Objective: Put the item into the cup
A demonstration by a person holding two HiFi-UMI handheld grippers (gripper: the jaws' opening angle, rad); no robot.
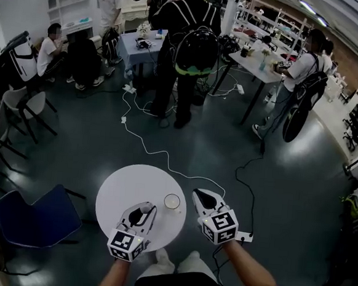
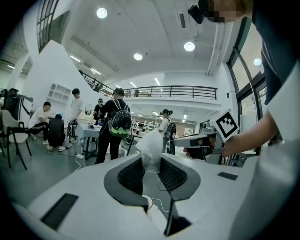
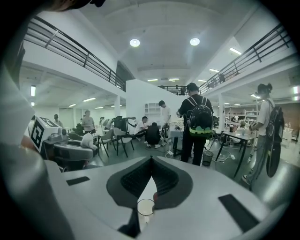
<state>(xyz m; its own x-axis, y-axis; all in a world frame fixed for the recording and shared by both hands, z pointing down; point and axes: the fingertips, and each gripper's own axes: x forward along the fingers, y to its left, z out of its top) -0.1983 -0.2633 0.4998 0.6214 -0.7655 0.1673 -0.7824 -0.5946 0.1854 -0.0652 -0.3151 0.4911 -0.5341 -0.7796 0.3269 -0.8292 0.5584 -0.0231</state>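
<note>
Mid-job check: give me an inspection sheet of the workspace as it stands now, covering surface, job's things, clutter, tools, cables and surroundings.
Surface: round white table, bare apart from the cup.
Job's things: clear cup upright near the table's right edge; crumpled white item not yet in it.
Clutter: nothing seen on the table.
Tools: left tool shut on the item, over the table; right tool shut and empty, right of the cup.
Cables: white cable snakes across the floor towards the table; black cable on the floor to the right.
Surroundings: blue chair left of the table; people standing at desks beyond.
</note>
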